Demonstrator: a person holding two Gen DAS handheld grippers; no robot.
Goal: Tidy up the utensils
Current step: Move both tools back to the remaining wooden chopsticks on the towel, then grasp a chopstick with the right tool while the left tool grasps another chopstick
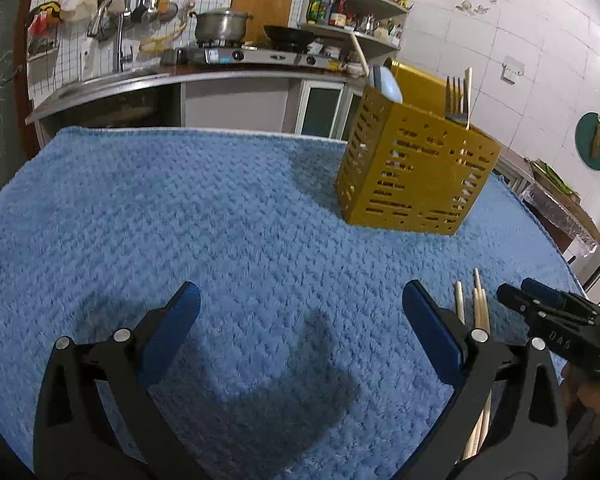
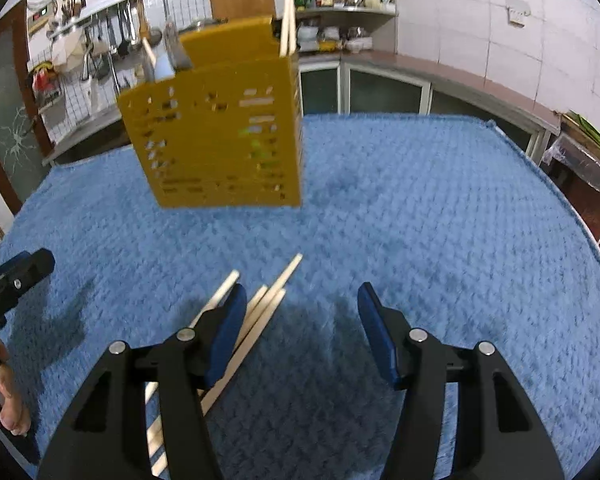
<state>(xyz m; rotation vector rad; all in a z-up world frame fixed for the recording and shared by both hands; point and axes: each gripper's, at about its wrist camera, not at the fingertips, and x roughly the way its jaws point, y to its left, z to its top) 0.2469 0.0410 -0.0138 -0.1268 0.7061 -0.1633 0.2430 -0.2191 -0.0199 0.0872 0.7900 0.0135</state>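
A yellow slotted utensil holder (image 1: pixel 416 172) stands on the blue towel (image 1: pixel 180 208), holding a fork (image 1: pixel 455 98), a chopstick and a pale blue utensil. It also shows in the right wrist view (image 2: pixel 220 136). Several wooden chopsticks (image 2: pixel 260 312) lie loose on the towel, partly under my right gripper's left finger (image 2: pixel 226 332); they also show in the left wrist view (image 1: pixel 478 304). My left gripper (image 1: pixel 300 320) is open and empty above bare towel. My right gripper (image 2: pixel 300 320) is open, low over the towel just right of the chopsticks; it appears in the left wrist view (image 1: pixel 548 312).
A kitchen counter with a stove, pot and wok (image 1: pixel 236 40) runs behind the table. A corner shelf of bottles (image 1: pixel 340 12) stands at the back. The towel's right edge (image 2: pixel 580 208) drops off toward a side table.
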